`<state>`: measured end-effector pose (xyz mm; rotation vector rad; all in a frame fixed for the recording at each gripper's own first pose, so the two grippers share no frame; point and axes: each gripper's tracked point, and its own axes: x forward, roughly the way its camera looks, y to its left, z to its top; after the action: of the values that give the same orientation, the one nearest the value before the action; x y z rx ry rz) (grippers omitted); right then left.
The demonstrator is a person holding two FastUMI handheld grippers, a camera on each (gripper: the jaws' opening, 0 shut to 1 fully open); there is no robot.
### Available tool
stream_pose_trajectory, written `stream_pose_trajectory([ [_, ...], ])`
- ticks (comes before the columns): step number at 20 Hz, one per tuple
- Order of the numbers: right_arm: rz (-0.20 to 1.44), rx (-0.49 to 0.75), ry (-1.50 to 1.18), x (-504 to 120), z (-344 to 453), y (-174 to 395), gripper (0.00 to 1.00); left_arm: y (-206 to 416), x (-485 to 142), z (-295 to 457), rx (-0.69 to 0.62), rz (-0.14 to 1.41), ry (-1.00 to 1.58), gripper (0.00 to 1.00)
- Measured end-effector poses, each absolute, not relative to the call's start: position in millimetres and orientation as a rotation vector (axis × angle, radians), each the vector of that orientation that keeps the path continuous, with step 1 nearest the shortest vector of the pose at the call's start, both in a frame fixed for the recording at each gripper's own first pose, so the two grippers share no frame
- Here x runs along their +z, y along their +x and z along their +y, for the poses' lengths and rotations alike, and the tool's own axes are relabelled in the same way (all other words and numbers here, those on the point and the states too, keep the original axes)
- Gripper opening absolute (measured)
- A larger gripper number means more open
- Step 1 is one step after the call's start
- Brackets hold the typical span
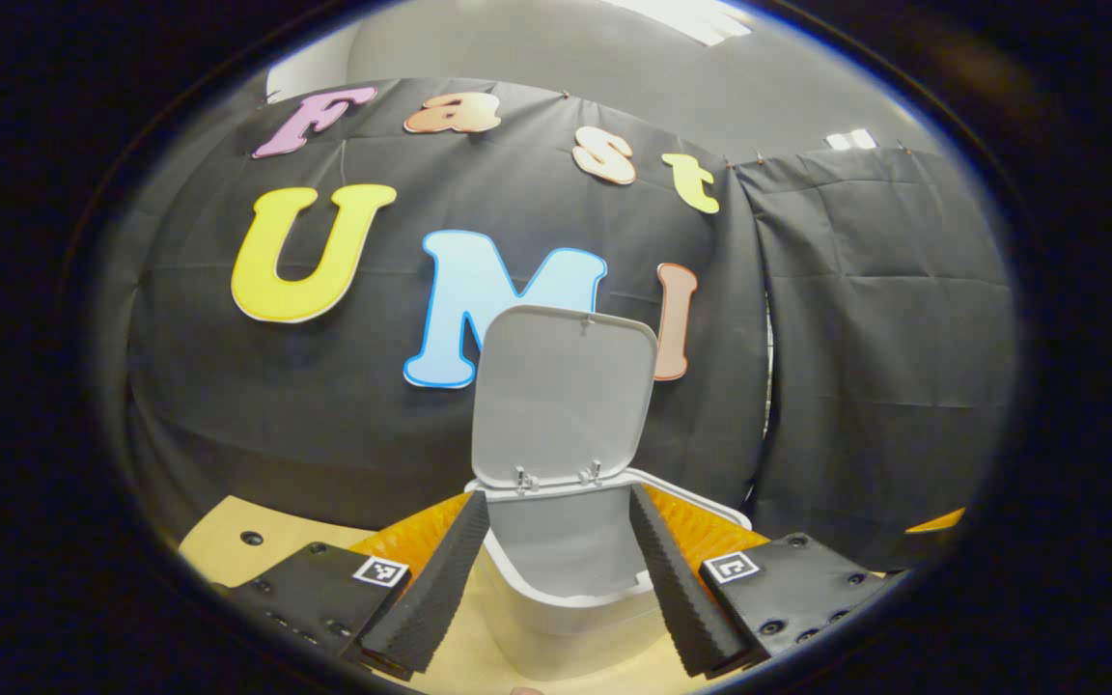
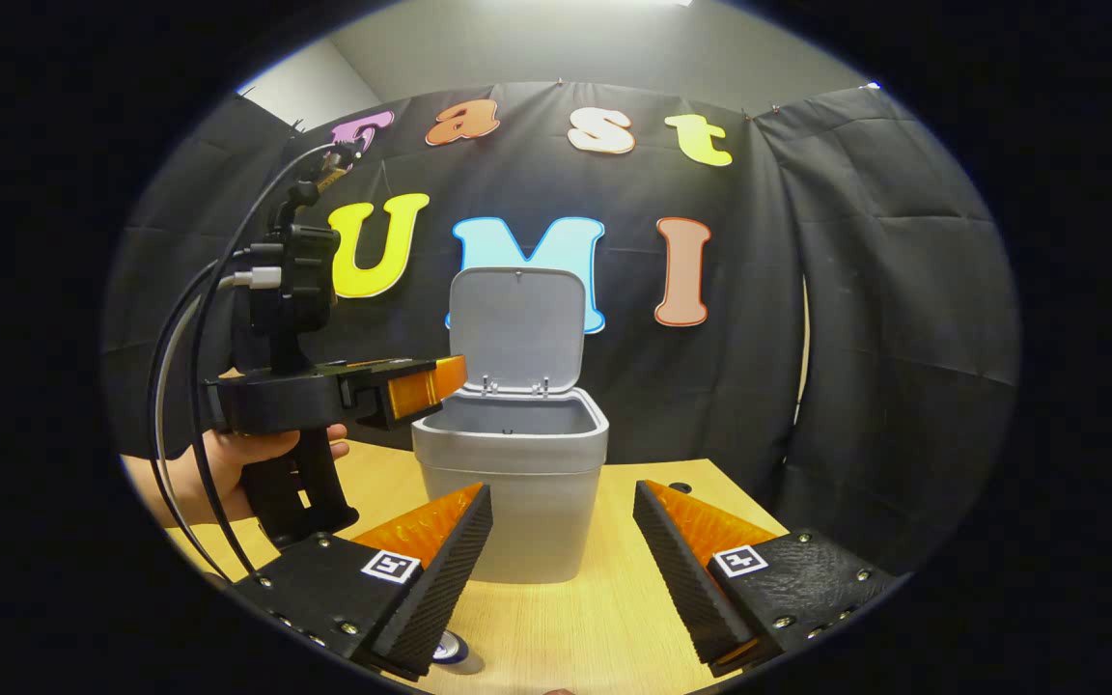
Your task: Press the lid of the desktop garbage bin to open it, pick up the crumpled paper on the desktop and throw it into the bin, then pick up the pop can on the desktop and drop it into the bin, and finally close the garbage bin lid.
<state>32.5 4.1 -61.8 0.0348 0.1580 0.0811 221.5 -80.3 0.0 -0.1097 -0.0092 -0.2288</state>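
The grey desktop bin [image 2: 517,502] stands on the wooden table [image 2: 604,618] with its lid [image 2: 517,323] swung upright against the back wall. In the left gripper view the bin [image 1: 566,579] lies just below and ahead, its lid [image 1: 561,396] standing up. My left gripper [image 1: 556,497] is open over the bin's mouth with nothing between its fingers. In the right gripper view a hand holds the left gripper [image 2: 426,384] at the bin's left rim. My right gripper [image 2: 561,490] is open and empty, close in front of the bin.
A small round blue and white thing [image 2: 450,649] peeks out on the table under my right gripper's left finger. A hand [image 2: 228,473] and trailing cables [image 2: 180,386] are at the left. Black cloth walls close the back and right.
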Motion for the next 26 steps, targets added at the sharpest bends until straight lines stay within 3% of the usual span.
stream_pose_trajectory([
  [13,0.269,0.268,0.053,-93,51,23,0.95,166,3,-46,-0.137,-0.026,-0.068,0.95],
  [26,0.523,0.442,0.053,-155,94,6,0.95,136,-10,-20,-0.059,-0.004,-0.070,0.95],
])
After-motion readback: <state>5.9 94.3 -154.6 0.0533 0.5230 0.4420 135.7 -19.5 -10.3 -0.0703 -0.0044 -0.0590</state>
